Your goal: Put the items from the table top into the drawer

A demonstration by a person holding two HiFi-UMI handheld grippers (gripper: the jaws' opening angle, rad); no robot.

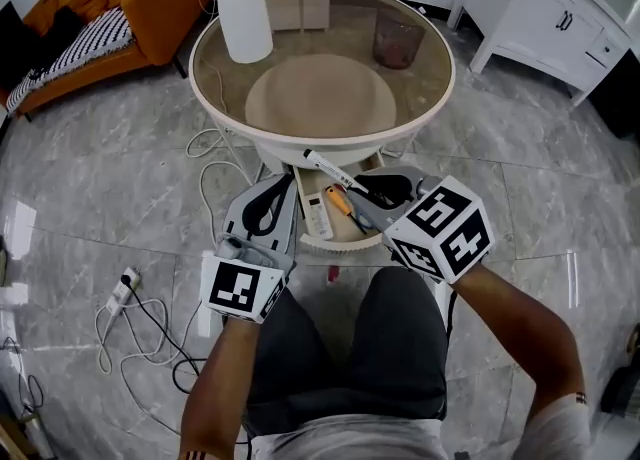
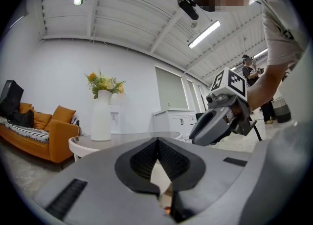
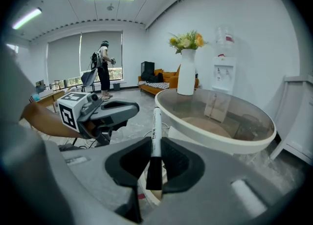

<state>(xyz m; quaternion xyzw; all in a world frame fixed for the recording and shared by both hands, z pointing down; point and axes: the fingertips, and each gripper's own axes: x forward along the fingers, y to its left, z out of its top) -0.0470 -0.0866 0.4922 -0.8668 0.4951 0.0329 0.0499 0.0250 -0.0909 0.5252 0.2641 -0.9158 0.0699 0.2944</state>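
Note:
A black-and-white marker [image 1: 326, 167] sticks up from my right gripper [image 1: 352, 186], which is shut on it over the open drawer [image 1: 348, 239] under the round glass table [image 1: 322, 133]. In the right gripper view the marker [image 3: 155, 136] stands upright between the pads. The drawer holds a white remote-like item [image 1: 318, 216] and an orange item [image 1: 340, 200]. My left gripper [image 1: 288, 184] hangs just left of the drawer, shut with nothing in it; its pads [image 2: 146, 158] meet at the tips in the left gripper view.
A white vase [image 1: 243, 8] with flowers stands at the table's far left edge. A dark basket [image 1: 398, 40] shows through the glass. On the floor to the left lie cables and a power strip [image 1: 120, 293]. An orange sofa [image 1: 100, 28] and a white cabinet [image 1: 560, 18] flank the table.

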